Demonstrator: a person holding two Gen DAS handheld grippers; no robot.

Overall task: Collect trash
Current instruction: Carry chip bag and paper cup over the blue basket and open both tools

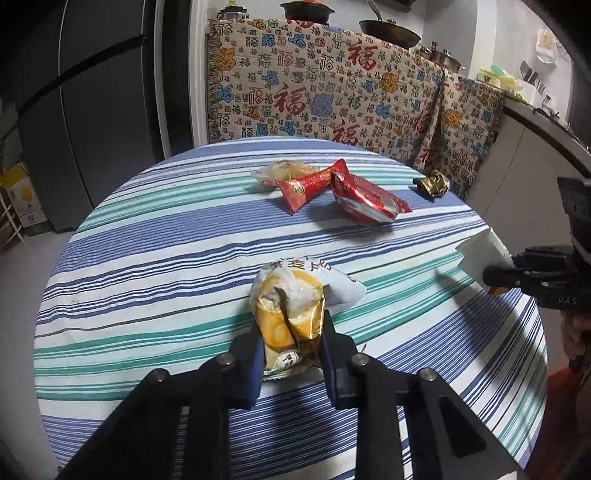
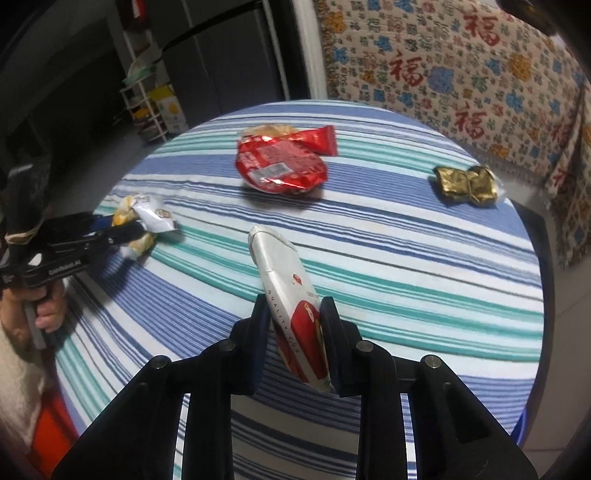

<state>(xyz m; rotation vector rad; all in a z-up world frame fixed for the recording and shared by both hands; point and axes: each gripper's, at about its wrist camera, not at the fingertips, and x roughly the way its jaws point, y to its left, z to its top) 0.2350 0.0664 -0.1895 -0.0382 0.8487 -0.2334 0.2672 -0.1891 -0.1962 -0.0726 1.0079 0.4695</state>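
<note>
Left gripper [image 1: 291, 332] clenched on a crumpled yellow-and-white snack wrapper [image 1: 295, 299], pads pressing both sides of its lower half; the wrapper stands up between the fingers, top part bulging above them, over the near part of the table. From the right wrist view the same wrapper sticks out past the left gripper's tips at the table's left edge, and a hand [image 2: 46, 306] grips the handle below.

Right gripper [image 2: 295, 321] clenched on a flattened white-and-red paper cup [image 2: 291, 291], printed "QUALITY CUP"; the cup runs lengthwise between the fingers, its white end poking forward and up past the tips. In the left wrist view that cup shows as a white slab at the right edge, held above the table.

Round table with blue, teal and white striped cloth [image 1: 147, 258]. Still lying on it, toward the far side: a big red foil bag [image 2: 280, 166], a smaller red wrapper [image 1: 304, 188] touching it, and a pale clear wrapper [image 1: 280, 171] just behind those. A crumpled gold foil wrapper [image 2: 465, 184] lies apart, near the far right rim.

Behind the table a patterned blanket [image 1: 332, 85] with red characters hangs over furniture; pans [image 1: 389, 31] sit on top. A dark fridge [image 1: 92, 110] stands left.
</note>
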